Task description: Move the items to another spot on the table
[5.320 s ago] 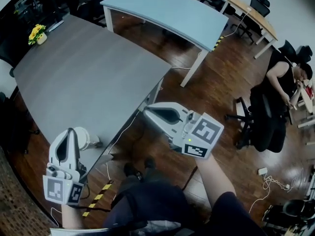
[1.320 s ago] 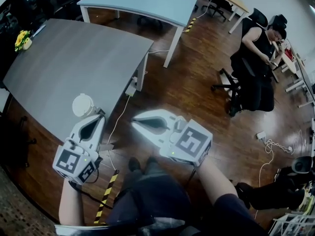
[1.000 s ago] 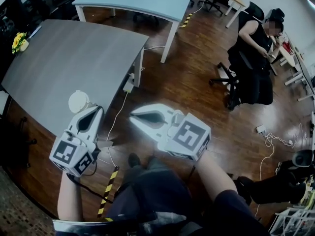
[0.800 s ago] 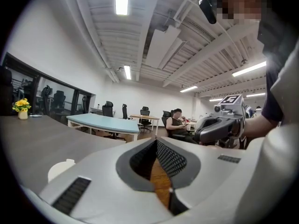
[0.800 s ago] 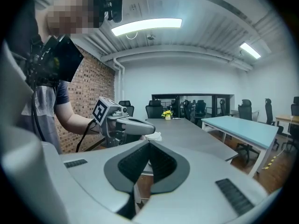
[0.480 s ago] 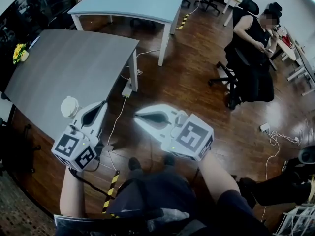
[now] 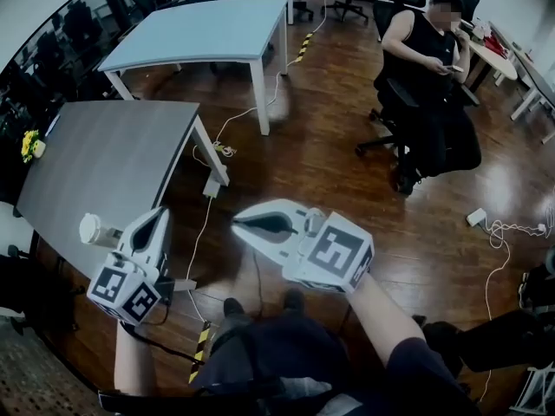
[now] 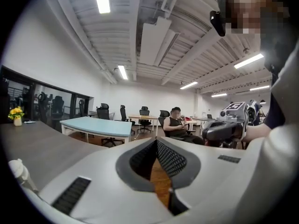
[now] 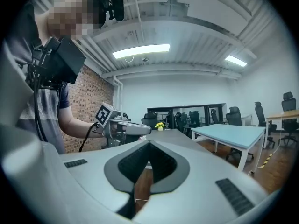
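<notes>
**A:** Fingers (image 8: 140, 161) on our left gripper (image 7: 159, 217) are sitting pressed together with nothing between them. We're seeing the same on the right gripper (image 7: 240, 224): closed up, empty, only floor (image 7: 347, 180) showing past the tips.

**B:** ok so where's the stuff we're supposed to be shifting?

**A:** We're looking at a small white item (image 7: 90, 230) just off to the left of the left fingertips, near them but not touching. It's sitting on the closest edge of the grey table (image 7: 113, 163). The flower pot (image 7: 30, 146) is sitting way beyond those same fingertips, up at the far left end.

**B:** any long side we should be lining up with?

**A:** Honestly we're not making one out. From above it's reading as roundish, and in the left gripper view it's squashed into the corner. What we are sure of is that the left fingers are hanging much nearer to it. The right ones are hovering out over the floor, well apart from the table.

**B:** so we're probably going in with the left then?

**A:** That's what we're thinking: we're needing those jaws opened first, then swung left onto it.
</notes>
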Available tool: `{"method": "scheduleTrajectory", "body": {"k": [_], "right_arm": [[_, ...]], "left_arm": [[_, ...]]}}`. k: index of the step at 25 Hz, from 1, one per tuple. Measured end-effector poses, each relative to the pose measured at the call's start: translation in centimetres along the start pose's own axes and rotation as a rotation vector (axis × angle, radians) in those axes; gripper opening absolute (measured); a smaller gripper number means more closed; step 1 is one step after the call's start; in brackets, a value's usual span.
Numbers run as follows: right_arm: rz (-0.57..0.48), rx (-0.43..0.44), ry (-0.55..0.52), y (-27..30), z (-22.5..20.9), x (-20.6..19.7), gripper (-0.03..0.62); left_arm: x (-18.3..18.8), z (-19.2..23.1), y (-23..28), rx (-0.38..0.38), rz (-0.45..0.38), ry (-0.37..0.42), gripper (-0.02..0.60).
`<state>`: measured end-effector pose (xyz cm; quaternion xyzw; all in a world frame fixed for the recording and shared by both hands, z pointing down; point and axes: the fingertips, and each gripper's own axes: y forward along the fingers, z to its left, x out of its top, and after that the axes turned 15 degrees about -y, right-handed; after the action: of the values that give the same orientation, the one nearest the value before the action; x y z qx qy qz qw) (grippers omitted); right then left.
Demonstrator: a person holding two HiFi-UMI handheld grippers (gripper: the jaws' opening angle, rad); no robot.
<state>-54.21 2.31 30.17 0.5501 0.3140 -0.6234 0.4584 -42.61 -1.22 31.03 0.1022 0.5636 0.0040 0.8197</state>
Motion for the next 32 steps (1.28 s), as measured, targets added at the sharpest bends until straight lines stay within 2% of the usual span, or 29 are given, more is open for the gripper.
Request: {"method": "scheduleTrajectory", "body": {"k": [5, 9, 12, 16, 19, 25, 32], "right_arm": [[0.013, -0.013, -0.034, -3.0, -1.9, -1.1, -0.021], [0.015, -0.009, -0.048, -3.5, -3.0, -1.2, -0.021], [0.017, -0.014, -0.051, -4.1, -3.9, -1.7, -0.021], [0.019, -0.038, -0.031, -4.5, -6.4, -2.6, -0.020], [0.019, -0.056, -0.022, -2.5, -8.8, -2.7, -0.021], [0.057, -0.120, -0.018, 4.2, -14.8, -3.5, -0.021], [0.128, -0.160, -0.045, 12.6, -20.2, -4.2, -0.021]], "left_arm": [[-0.3, -4.3, 3.5, -0.060, 0.019, 0.020, -0.006], [-0.5, -6.0, 5.5, -0.204, 0.067, -0.024, -0.006], [-1.1, -7.1, 7.2, -0.298, 0.105, -0.012, -0.006], [1.1, -7.0, 9.5, -0.388, 0.071, -0.069, -0.006], [3.6, -3.7, 10.7, -0.365, 0.023, -0.095, -0.006], [7.3, 6.2, 13.8, -0.183, -0.054, -0.176, -0.006], [11.5, 15.1, 17.0, -0.177, -0.120, -0.218, -0.006]]}}
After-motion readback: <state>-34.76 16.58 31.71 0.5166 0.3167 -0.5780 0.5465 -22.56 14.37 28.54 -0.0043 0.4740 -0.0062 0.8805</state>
